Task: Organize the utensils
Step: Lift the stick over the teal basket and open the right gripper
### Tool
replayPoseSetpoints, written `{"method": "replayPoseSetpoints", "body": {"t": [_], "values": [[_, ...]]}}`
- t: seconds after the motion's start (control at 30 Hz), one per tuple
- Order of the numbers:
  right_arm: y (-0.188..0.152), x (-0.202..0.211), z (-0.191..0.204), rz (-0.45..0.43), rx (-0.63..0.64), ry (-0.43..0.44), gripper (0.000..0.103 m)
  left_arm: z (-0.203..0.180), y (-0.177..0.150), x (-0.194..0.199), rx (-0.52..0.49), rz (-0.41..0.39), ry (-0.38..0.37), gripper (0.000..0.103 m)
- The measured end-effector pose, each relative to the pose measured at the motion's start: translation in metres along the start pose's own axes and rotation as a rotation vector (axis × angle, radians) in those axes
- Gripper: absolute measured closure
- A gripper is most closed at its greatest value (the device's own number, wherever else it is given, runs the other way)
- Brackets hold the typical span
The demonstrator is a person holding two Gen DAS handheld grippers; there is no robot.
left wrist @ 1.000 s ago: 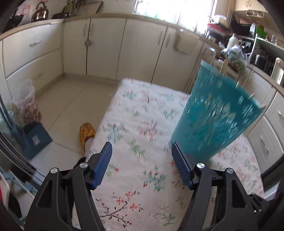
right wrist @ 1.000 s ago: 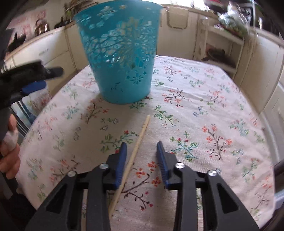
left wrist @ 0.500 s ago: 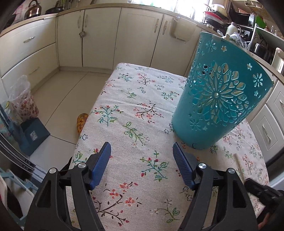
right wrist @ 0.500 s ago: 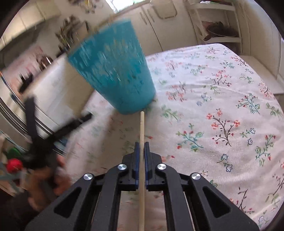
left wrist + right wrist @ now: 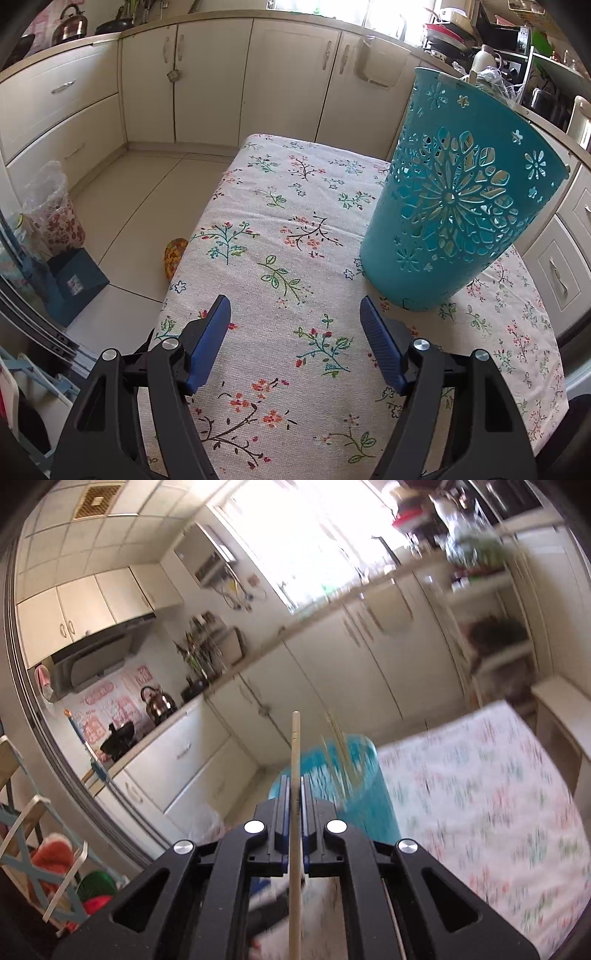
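A teal perforated basket [image 5: 458, 214] stands on the floral tablecloth [image 5: 288, 258], to the right of and just beyond my left gripper [image 5: 295, 325], which is open and empty above the cloth. My right gripper [image 5: 293, 794] is shut on a wooden chopstick [image 5: 294, 812] and holds it lifted, pointing up and forward. The basket shows blurred behind it in the right wrist view [image 5: 354, 786], with thin sticks [image 5: 338, 738] standing in it.
Cream kitchen cabinets [image 5: 221, 74] run along the far wall and both sides. The tiled floor [image 5: 122, 206] lies left of the table, with a slipper [image 5: 173, 254] near the table edge and a bagged bin [image 5: 51, 210] at the far left.
My right gripper closed on the chopstick that lay on the cloth and has lifted it, tilting upward. My left gripper stayed open and shifted slightly relative to the basket.
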State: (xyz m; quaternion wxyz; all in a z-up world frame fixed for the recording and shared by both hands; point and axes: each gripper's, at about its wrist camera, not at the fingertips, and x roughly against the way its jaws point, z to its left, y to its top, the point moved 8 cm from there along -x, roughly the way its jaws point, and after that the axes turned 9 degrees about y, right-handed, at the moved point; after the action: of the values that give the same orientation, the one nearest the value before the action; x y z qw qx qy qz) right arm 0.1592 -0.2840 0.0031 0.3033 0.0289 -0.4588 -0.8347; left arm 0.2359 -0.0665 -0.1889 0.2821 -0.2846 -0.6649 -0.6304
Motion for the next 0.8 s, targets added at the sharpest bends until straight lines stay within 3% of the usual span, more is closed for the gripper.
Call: {"method": "replayPoseSetpoints", "body": {"t": [0.33, 0.63, 0.8], "values": [[0.051, -0.052, -0.001, -0.140, 0.069, -0.132, 0.097, -0.004, 0.001, 0.001, -0.018, -0.002, 0.013, 0.034], [0.065, -0.080, -0.012, -0.196, 0.103, -0.221, 0.097, -0.002, 0.001, -0.001, -0.003, 0.001, -0.008, 0.034], [0.063, -0.097, -0.022, -0.174, 0.104, -0.292, 0.097, 0.000, 0.001, -0.002, 0.011, 0.002, -0.022, 0.034]]}}
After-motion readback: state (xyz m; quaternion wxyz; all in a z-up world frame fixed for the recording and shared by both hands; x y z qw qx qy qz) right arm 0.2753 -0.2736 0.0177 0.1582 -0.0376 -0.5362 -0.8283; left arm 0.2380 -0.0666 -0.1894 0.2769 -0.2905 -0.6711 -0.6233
